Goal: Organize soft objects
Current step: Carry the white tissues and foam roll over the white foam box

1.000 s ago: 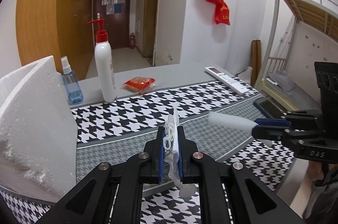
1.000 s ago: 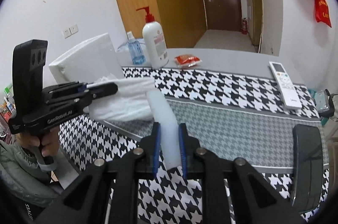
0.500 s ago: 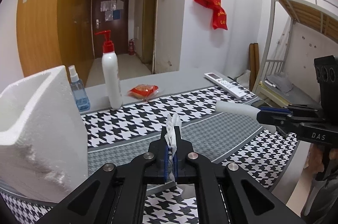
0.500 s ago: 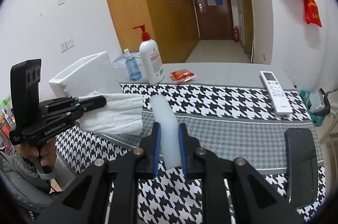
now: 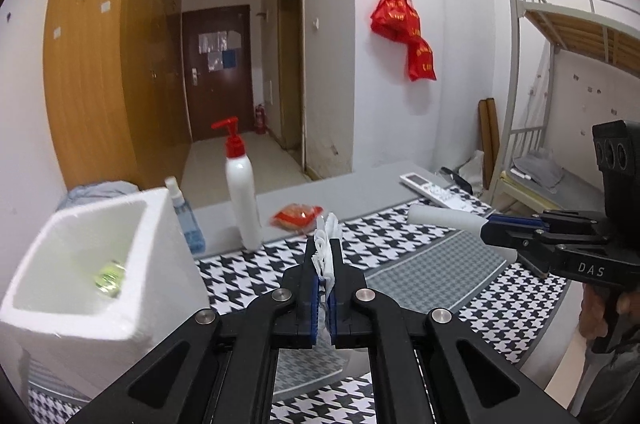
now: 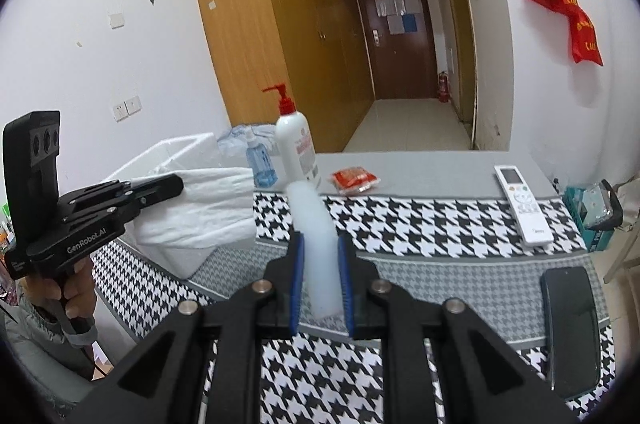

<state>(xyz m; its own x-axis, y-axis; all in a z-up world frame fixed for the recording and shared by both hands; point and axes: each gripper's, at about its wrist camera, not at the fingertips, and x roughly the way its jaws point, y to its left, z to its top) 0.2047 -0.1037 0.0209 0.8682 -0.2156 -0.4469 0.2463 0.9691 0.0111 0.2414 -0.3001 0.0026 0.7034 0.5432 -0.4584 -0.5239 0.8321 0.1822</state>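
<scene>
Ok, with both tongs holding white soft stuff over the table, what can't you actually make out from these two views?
- Left wrist view: the greenish thing inside the foam box is blurred.
- Left wrist view: the left tongs cover most of the white tissue wad.
- Right wrist view: the right tongs hide the foam tube's lower end.
- Right wrist view: the remote's buttons are too small to read.

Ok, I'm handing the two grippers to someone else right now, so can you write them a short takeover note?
Left gripper: shut on a folded white plastic bag, held in the air.
Right gripper: shut on a white foam tube, also lifted off the houndstooth cloth.
White foam box: on the table's left side, open; something small and greenish lies inside.
Done: both soft things are picked up.
Left: neither is put away yet; the box looks the likely place, though that is a guess.
</scene>
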